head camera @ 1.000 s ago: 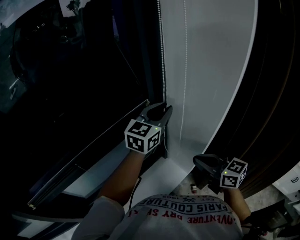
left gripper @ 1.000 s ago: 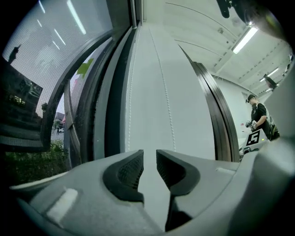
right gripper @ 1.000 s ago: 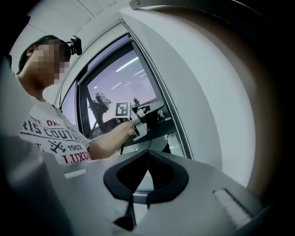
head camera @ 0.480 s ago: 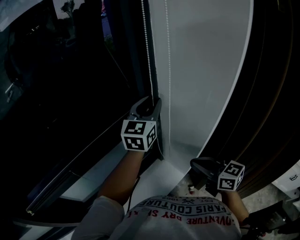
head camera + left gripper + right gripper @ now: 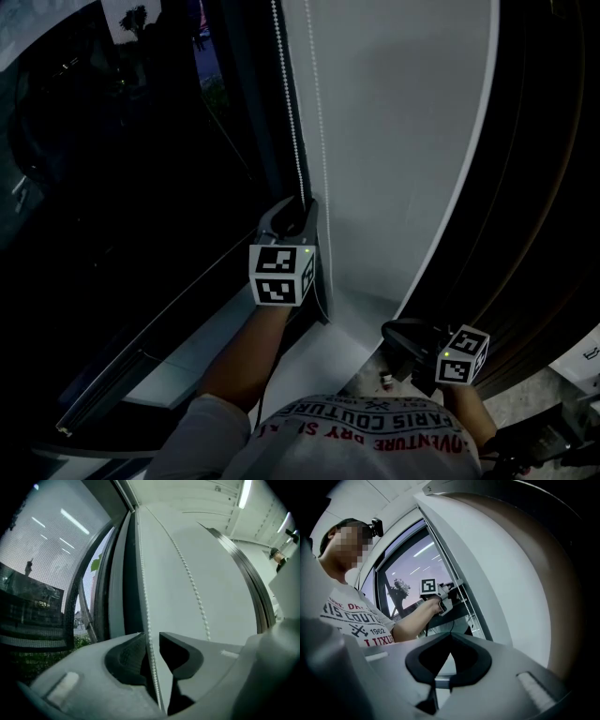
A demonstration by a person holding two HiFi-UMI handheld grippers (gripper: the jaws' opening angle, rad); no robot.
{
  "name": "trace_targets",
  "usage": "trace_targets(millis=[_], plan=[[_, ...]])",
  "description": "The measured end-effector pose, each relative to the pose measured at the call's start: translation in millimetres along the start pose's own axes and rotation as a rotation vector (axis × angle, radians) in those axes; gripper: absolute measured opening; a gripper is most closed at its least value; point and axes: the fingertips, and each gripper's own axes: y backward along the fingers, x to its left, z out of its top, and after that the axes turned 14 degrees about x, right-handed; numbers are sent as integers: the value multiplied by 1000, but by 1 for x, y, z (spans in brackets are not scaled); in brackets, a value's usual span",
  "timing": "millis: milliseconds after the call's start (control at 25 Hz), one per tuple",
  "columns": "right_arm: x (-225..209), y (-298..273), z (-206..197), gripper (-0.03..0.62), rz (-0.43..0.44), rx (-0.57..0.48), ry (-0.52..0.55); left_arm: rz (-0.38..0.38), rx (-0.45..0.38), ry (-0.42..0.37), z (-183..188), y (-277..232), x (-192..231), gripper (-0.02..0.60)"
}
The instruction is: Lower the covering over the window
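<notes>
Straddling the bead chain (image 5: 146, 616), the left hand-held gripper (image 5: 152, 637) has just spread its jaws; the right hand-held gripper (image 5: 449, 637) is pressed together, empty.

Wall (image 5: 403, 141): white, plain, centre to far.
Sill (image 5: 187, 352): pale ledge, near left.
Trim (image 5: 534, 187): dark curved band, far right.
Ceiling light (image 5: 243, 495): lit strip, overhead right.
T-shirt (image 5: 375, 433): white, printed lettering, nearest edge.
</notes>
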Motion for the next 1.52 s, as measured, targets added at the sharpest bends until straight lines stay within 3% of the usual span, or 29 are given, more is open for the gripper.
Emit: trace_targets(millis=[120, 240, 480, 680, 880, 1080, 1360, 1520], plan=[[-1, 0, 0, 6, 3, -6, -7, 40, 3, 12, 1, 0, 9, 15], [-2, -1, -1, 6, 5, -9, -18, 49, 5, 5, 0, 0, 9, 15], [1, 0, 1, 6, 9, -16, -20, -15, 9, 24, -1, 8, 1, 14], [11, -3, 1, 6, 23, -14, -13, -142, 20, 17, -7, 29, -23, 14], [28, -10, 0, 6, 51, -6, 4, -324, 40, 13, -20, 64, -59, 14], [44, -12, -4, 6, 69, 11, 21, -443, 29, 28, -24, 101, -82, 14], [63, -14, -15, 6, 76, 23, 25, -499, 25, -19, -29, 136, -104, 12], [69, -15, -22, 6, 84, 22, 20, -517, 129, -102, -55, 141, -119, 11]])
